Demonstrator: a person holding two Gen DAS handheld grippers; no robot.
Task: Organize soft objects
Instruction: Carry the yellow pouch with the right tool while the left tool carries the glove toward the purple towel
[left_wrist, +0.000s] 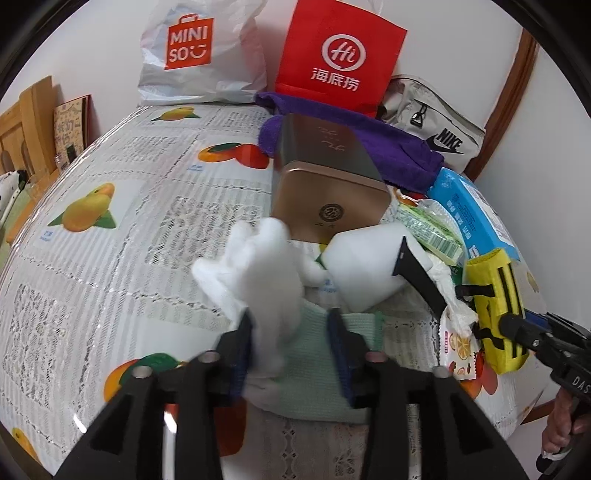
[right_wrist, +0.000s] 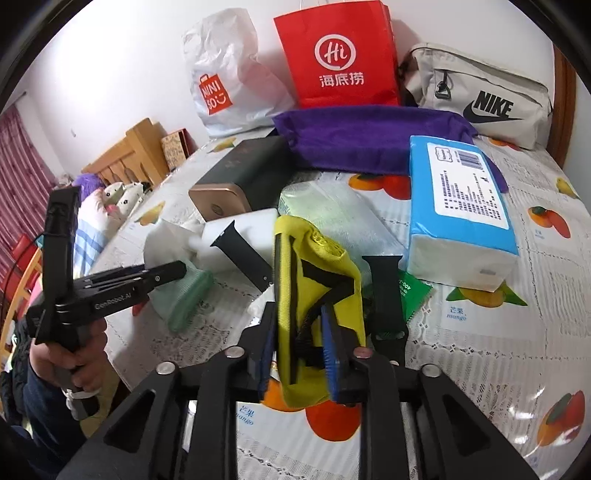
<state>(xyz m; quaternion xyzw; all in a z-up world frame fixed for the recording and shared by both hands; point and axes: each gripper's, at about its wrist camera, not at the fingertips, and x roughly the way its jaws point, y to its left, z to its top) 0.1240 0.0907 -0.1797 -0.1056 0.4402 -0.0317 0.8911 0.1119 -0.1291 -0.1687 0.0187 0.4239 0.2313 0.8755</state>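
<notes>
Left gripper (left_wrist: 291, 332): jaws parted; white fluffy cloth (left_wrist: 255, 273) stands between them at lower centre, against the left pad only, over a pale green cloth (left_wrist: 314, 354).
Right gripper (right_wrist: 299, 347): clamped on the yellow pouch (right_wrist: 314, 280) (black straps), centre of frame, raised off the table.
Table (right_wrist: 517, 350): fruit-print cover.
Gold tin (left_wrist: 325, 192): centre, just behind the white cloth.
Purple cloth (right_wrist: 369, 140): upper centre, before the red bag (right_wrist: 340, 55).
Tissue pack (right_wrist: 461, 206): right of centre.

Each gripper (left_wrist: 291, 343) is black with blue pads (right_wrist: 330, 354) and round silver screws (right_wrist: 232, 351). White lettering marks the left gripper's (right_wrist: 177, 271) side. A dark sleeve (right_wrist: 33, 391) covers the arm.
</notes>
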